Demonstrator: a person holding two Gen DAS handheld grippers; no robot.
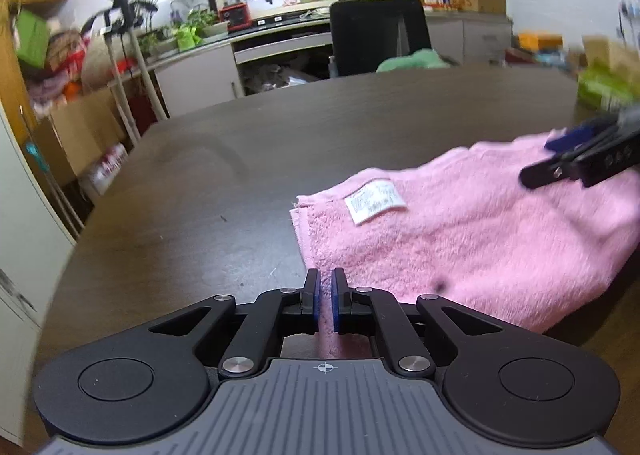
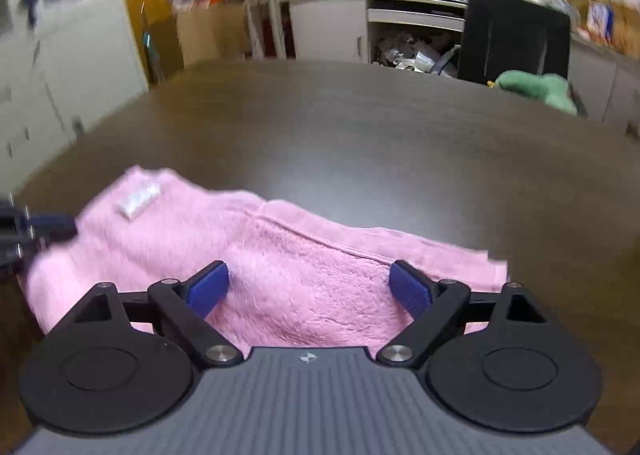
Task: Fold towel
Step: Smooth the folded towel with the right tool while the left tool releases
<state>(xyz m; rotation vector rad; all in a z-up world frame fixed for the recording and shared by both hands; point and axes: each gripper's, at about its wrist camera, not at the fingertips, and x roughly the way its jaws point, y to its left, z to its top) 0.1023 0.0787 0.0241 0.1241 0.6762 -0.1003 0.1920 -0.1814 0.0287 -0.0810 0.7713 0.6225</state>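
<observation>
**Entry: pink towel, part-folded, one gripper closed, one released**

Left gripper (image 1: 326, 305): I see its jaws drawn nearly together, a thin gap between the blue pads. Pink pile shows through that gap; I cannot tell whether a layer is pinched there or merely lies beneath.

Right gripper (image 2: 309, 287): jaws spread wide, pads clear of the cloth, nothing between them but the towel surface below. From my left wrist view its finger hangs over the towel's far right part.

Towel (image 1: 460, 247): directly ahead of and under both tools, lying on the dark table (image 1: 240, 159), doubled over itself. A hem ridge crosses it just beyond the right gripper's pads. The white label (image 1: 375, 202) sits face up near the corner ahead of the left gripper.

Further out: a green cloth (image 2: 536, 89) at the table's far edge, a black chair (image 1: 378, 35) behind it, cluttered shelving beyond.

Risks, as I judge them:
- The top layer, now loose on the right, may slide or spring back, leaving edges misaligned.
- If the left gripper holds cloth and I lift, it could drag the whole stack sideways.
- The right view is blurred, so I could mistake the hem and catch one layer only.
</observation>
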